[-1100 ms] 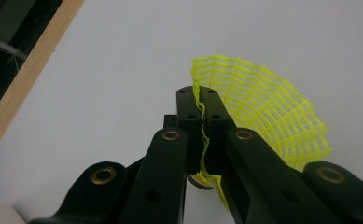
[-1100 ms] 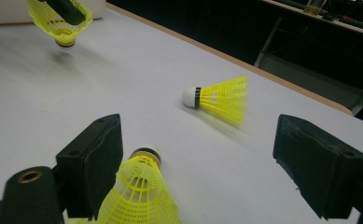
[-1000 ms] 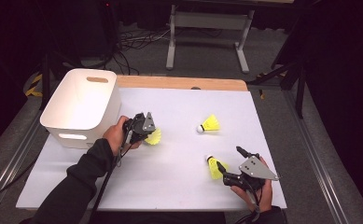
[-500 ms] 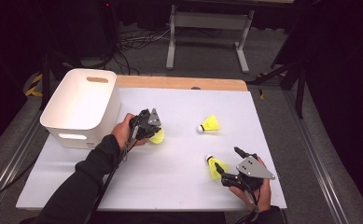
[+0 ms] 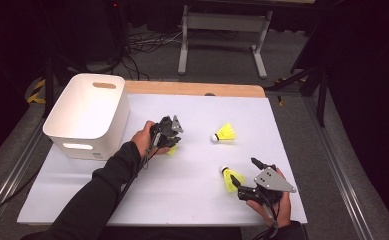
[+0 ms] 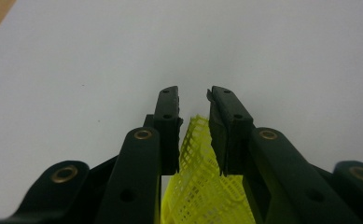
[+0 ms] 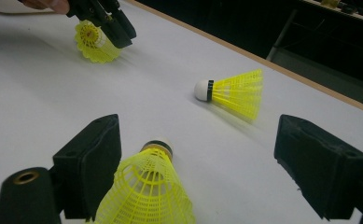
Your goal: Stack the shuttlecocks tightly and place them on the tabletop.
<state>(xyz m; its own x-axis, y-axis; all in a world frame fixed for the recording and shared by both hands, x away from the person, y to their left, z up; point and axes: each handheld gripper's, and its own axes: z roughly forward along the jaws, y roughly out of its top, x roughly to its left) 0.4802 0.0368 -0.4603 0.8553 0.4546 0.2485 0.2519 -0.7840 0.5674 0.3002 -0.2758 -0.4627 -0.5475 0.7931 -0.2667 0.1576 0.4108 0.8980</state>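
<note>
White table (image 5: 182,190): left gripper (image 6: 194,100) clamped on yellow shuttlecock (image 6: 202,186), right gripper (image 7: 198,149) wide apart around another shuttlecock (image 7: 146,191).

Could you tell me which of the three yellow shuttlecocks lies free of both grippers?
The middle shuttlecock, lying on its side, far from the bin. The left gripper clamps another's skirt; the third sits between the right gripper's open jaws.

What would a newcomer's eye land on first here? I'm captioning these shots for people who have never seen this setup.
Three bright yellow mesh shuttlecocks on the white table: one lies free at centre right, one sits between the open jaws of the right gripper near the front edge, and the left gripper is shut on the skirt of the third. A white plastic bin with handle slots stands at the table's left.
</note>
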